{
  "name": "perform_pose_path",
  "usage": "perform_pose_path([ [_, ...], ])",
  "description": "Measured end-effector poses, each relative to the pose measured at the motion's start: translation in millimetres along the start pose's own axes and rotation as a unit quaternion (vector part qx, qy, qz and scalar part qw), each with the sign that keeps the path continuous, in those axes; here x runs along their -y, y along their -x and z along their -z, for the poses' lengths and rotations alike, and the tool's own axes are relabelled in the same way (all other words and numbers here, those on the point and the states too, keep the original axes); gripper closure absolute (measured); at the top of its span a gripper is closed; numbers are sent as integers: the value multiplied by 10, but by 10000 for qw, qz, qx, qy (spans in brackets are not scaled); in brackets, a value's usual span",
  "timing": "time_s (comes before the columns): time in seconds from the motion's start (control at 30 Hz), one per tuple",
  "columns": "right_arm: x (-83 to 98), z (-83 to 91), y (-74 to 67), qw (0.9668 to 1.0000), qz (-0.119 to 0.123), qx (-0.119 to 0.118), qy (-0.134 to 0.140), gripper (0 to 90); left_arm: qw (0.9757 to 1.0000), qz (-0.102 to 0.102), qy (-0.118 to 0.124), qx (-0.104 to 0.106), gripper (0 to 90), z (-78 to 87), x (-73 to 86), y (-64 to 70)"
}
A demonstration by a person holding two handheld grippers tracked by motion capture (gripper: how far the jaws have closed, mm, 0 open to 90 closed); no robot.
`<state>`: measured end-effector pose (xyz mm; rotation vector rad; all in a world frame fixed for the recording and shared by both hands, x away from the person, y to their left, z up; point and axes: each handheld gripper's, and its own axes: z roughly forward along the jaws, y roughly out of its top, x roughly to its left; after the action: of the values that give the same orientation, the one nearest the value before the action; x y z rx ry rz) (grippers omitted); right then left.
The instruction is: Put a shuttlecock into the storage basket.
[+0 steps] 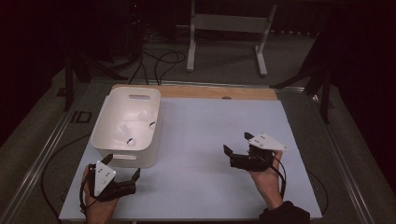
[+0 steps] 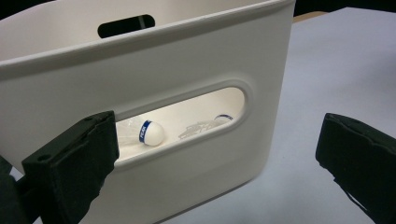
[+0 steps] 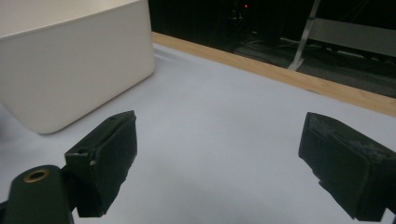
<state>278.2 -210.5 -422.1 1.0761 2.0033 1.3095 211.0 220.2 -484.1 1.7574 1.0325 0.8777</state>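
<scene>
- On table [image 1: 210, 140]: white bin [image 1: 112, 154], far left, two shuttlecocks [image 1: 131, 141] inside.
- Left gripper [image 1: 123, 167] just beside bin's near wall, jaws spread, empty.
- Right gripper [image 1: 237, 143] well apart from bin, jaws spread, empty.

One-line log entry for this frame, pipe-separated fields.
left gripper: open, empty, beside bin | right gripper: open, empty, over mat | shuttlecocks in bin

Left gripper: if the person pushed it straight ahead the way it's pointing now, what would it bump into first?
Most likely the near wall of the white bin, right around its handle slot. The left gripper stands open, facing that wall.
</scene>
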Motion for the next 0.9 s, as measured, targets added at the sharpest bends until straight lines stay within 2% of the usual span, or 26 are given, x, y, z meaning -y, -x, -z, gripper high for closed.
perform_pose_path([
  [0.2, 141, 164, 67, 9998, 25, 70, 185, 112, 10000, 13, 5, -8, 0, 2, 0, -2],
  [0.23, 163, 189, 77, 9997, 16, 67, 243, 111, 10000, 8, 9, -15, 0, 4, 0, 0],
  [0.27, 212, 240, 90, 9991, -17, 44, 421, 111, 10000, 13, 14, -18, 0, 3, 0, 1],
  [0.47, 349, 292, 96, 9974, -15, -40, 721, 113, 10000, 4, 70, -7, 0, 14, -7, 1],
  [0.6, 493, 311, 110, 9970, 70, 111, 761, 114, 9999, 18, 135, 9, 0, 12, -16, 4],
  [0.67, 560, 315, 132, 9969, 26, 175, 770, 114, 9999, 20, 139, 16, 0, 12, -18, 9],
  [0.9, 653, 352, 151, 9966, 99, 310, 758, 117, 9998, 78, 158, -33, 0, 14, -17, -10],
])
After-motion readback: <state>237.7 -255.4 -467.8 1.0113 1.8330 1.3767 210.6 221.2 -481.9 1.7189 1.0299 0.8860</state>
